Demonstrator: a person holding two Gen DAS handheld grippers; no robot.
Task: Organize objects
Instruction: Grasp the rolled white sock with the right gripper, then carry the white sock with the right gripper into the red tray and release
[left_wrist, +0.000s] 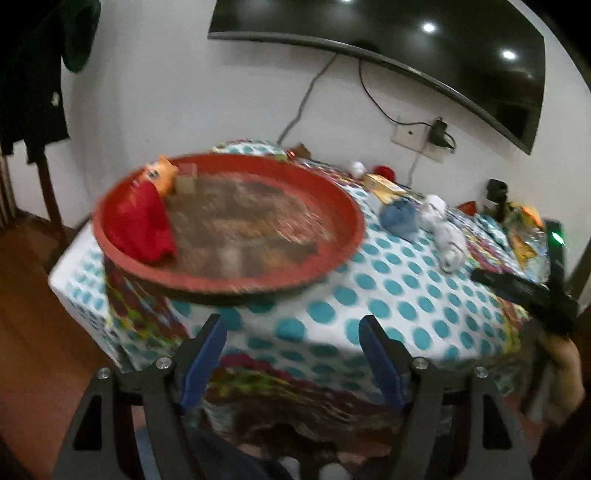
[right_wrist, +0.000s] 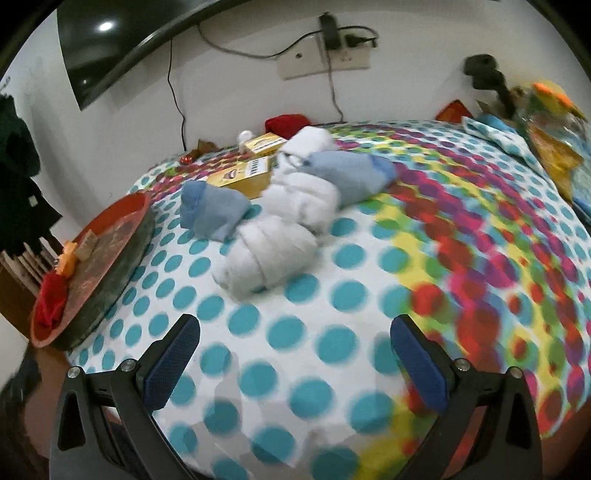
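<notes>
A round red tray (left_wrist: 343, 206) sits on the left of the dotted tablecloth; it also shows in the right wrist view (right_wrist: 142, 210). In it lie a red rolled cloth (left_wrist: 144, 221), an orange packet (left_wrist: 162, 177) and a small brown block (left_wrist: 186, 181). Rolled white socks (right_wrist: 273, 247) and blue socks (right_wrist: 210, 214) lie mid-table, with yellow boxes (right_wrist: 243, 177) behind them. My left gripper (left_wrist: 291, 325) is open and empty, near the table's front edge below the tray. My right gripper (right_wrist: 295, 328) is open and empty, a little short of the white socks.
A red bundle (right_wrist: 286, 123) and a small white ball (right_wrist: 244, 136) lie by the back wall. Colourful packets (right_wrist: 554, 147) are piled at the right edge. A TV (left_wrist: 406, 44), cables and a wall socket (right_wrist: 325, 61) are behind. Wooden floor lies left of the table.
</notes>
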